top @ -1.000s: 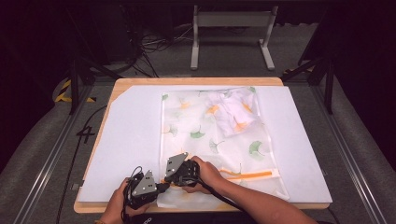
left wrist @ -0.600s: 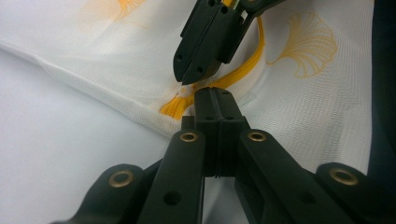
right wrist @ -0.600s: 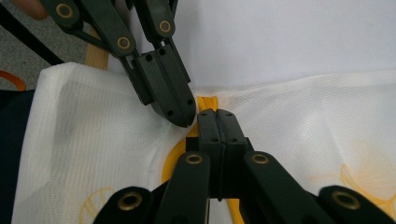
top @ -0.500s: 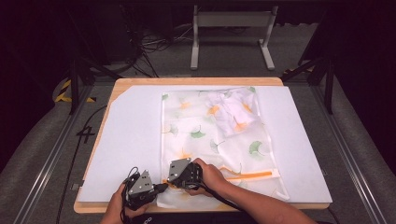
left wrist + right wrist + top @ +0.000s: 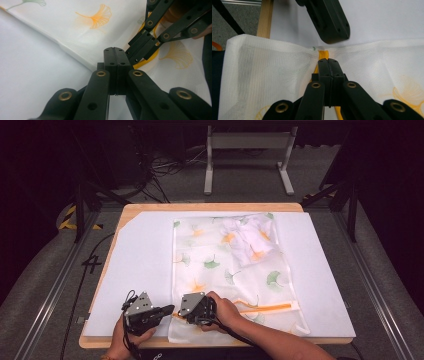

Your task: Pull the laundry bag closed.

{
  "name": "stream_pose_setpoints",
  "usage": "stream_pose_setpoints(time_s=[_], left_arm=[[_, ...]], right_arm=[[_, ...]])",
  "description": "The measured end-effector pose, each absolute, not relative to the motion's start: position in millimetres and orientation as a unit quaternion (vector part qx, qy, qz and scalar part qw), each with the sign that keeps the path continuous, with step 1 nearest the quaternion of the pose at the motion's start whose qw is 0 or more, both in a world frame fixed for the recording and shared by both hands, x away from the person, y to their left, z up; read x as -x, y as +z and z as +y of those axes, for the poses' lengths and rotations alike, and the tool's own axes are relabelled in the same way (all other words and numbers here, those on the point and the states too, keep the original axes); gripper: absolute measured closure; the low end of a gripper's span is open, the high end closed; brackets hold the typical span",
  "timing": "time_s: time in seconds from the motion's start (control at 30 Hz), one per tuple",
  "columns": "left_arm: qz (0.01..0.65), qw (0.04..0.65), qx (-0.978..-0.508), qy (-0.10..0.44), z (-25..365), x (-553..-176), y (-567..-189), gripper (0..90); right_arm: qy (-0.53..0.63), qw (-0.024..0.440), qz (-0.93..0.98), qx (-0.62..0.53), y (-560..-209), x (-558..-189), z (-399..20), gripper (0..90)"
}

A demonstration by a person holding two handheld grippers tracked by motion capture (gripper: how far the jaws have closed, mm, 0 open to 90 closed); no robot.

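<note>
One mesh bag here, white with green and orange ginkgo leaves printed on it, lying flat on a white sheet that covers most of the tabletop. Its long axis runs from the near edge to the far edge, so it points away from the person. One orange zipper runs crosswise near the bag's near end, parallel to the tabletop's near edge. There's one bunched-up white cloth with the same print inside the bag, up at its far right corner.

Two tools, both down by the near edge. The left tool sits just off the bag's near left corner, jaws fully closed; in the left gripper view its tip is right at the bag's edge, but I can't tell whether it's pinching any fabric. The right tool is on the bag's near left corner, jaws shut too; in the right gripper view they're clamped on the orange zipper where it meets the mesh seam. The two tips are nearly touching each other.
</note>
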State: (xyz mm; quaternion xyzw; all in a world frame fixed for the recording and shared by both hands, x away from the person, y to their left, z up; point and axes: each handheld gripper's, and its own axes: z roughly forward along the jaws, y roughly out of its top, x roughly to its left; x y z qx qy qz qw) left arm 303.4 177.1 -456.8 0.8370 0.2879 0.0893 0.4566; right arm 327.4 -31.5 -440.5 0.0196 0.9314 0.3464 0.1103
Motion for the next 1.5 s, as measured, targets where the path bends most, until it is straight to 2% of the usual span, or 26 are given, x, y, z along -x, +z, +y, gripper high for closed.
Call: stream_pose_setpoints(time_s=[0.07,0.37,0.73,0.87,1.13,1.5], left_arm=[[0.297,0.431,-0.848,0.087,171.9,-304.2,-461.4,90.0],[0.280,0.399,-0.864,0.126,164.3,-299.3,-460.4,90.0],[0.277,0.406,-0.863,0.116,167.2,-302.0,-461.5,90.0],[0.279,0.409,-0.862,0.112,167.4,-302.3,-461.7,90.0],[0.279,0.410,-0.862,0.108,168.1,-302.8,-462.0,90.0],[0.279,0.411,-0.861,0.108,168.5,-303.3,-462.1,90.0]], right_arm=[[0.346,0.115,0.931,-0.016,-440.8,-326.6,-31.0,90.0],[0.341,0.128,0.931,-0.015,-440.8,-323.2,-30.6,90.0],[0.323,0.131,0.937,-0.008,-438.3,-322.1,-32.3,90.0],[0.280,0.131,0.951,0.017,-432.7,-323.8,-24.3,90.0],[0.181,0.173,0.966,0.056,-427.3,-315.1,-3.7,89.9],[0.164,0.167,0.971,0.053,-425.8,-318.6,1.0,89.0]])
